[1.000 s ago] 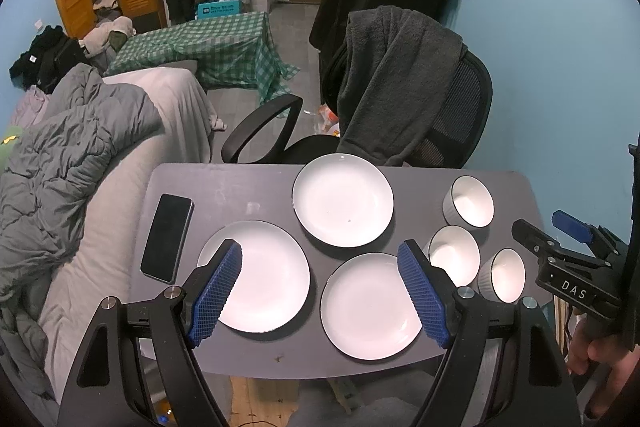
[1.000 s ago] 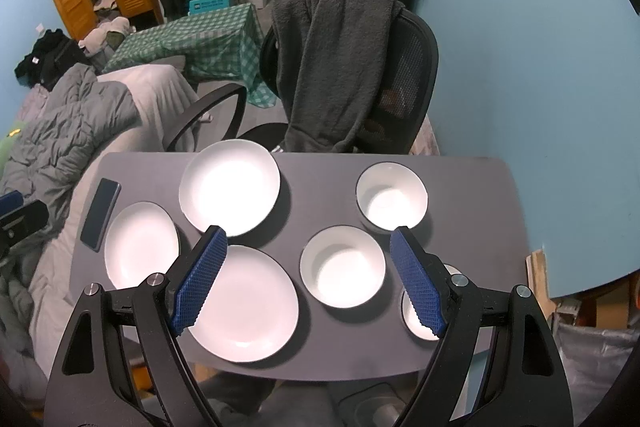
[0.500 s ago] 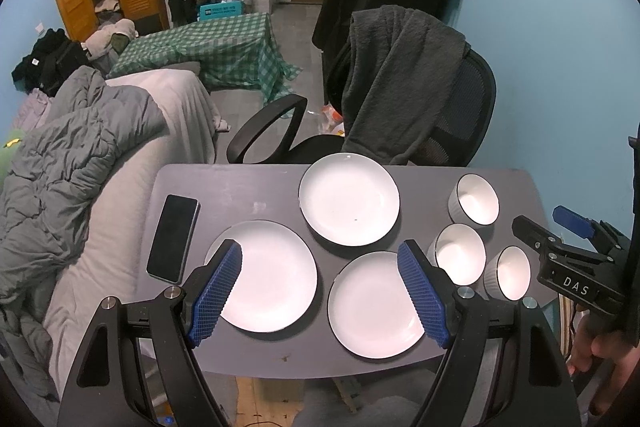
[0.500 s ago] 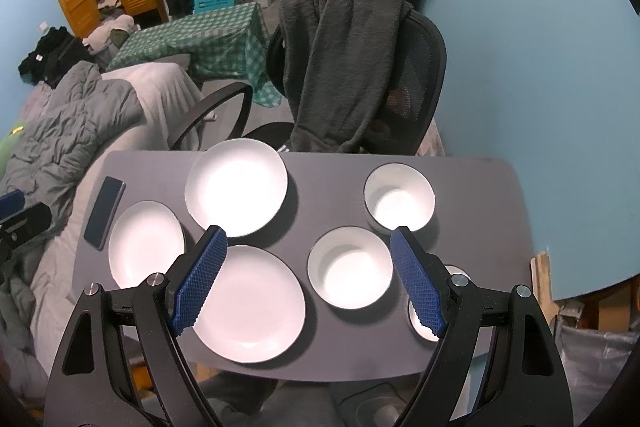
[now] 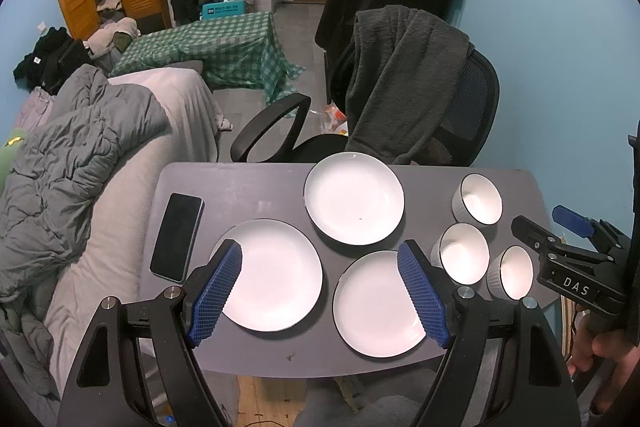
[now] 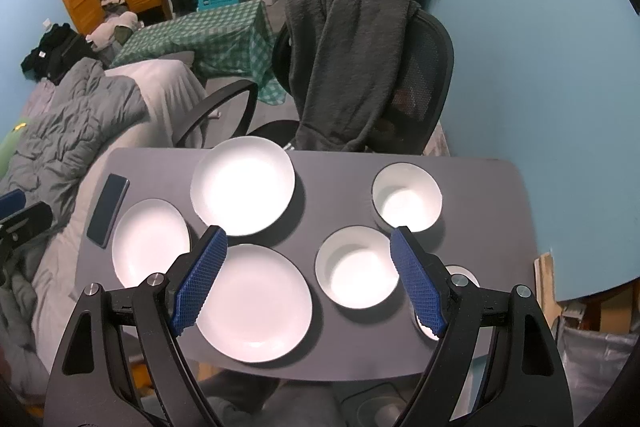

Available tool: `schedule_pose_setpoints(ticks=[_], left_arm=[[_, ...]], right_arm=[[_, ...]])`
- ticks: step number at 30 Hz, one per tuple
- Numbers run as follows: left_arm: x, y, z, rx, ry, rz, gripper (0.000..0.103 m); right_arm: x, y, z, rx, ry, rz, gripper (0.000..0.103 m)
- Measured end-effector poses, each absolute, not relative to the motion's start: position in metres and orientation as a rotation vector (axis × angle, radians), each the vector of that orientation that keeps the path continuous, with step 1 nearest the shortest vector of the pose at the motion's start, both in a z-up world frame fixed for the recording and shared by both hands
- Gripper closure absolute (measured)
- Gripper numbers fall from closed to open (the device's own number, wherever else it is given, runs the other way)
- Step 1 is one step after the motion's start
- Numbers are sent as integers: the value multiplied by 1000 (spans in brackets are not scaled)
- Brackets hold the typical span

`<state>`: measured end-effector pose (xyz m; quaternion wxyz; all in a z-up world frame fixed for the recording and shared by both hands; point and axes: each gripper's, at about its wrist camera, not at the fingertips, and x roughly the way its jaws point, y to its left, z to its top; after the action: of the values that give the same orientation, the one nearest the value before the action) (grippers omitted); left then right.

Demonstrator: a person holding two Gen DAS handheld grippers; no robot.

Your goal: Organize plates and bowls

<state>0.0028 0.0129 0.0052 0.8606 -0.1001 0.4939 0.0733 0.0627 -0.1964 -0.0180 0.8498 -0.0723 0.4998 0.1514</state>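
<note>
I am looking down at a dark grey counter with both tools held above its near edge. My left tool is released, its blue ridged pads spread wide and holding nothing. My right tool is likewise released and empty.

Three white plates lie flat on the counter, apart from one another: a far plate toward the middle, a near-left plate and a near-right plate. To the right of them stand three white bowls in a loose line: a far bowl, a middle bowl and a near bowl close to the right edge. In the right wrist view the near bowl is mostly hidden behind the right pad.

A dark phone lies face up at the left edge of the counter. Beyond the far edge is a black office chair draped with a grey fleece.

In the left wrist view, the body of the right tool shows at the right edge, carrying a small label that reads "DAS".
</note>
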Motion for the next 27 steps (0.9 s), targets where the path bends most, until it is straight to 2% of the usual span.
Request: schedule_pose_setpoints(ticks=[27], left_arm=[[3, 32, -4, -226, 1051, 188, 22]], right_arm=[[65, -171, -24, -191, 1067, 357, 21]])
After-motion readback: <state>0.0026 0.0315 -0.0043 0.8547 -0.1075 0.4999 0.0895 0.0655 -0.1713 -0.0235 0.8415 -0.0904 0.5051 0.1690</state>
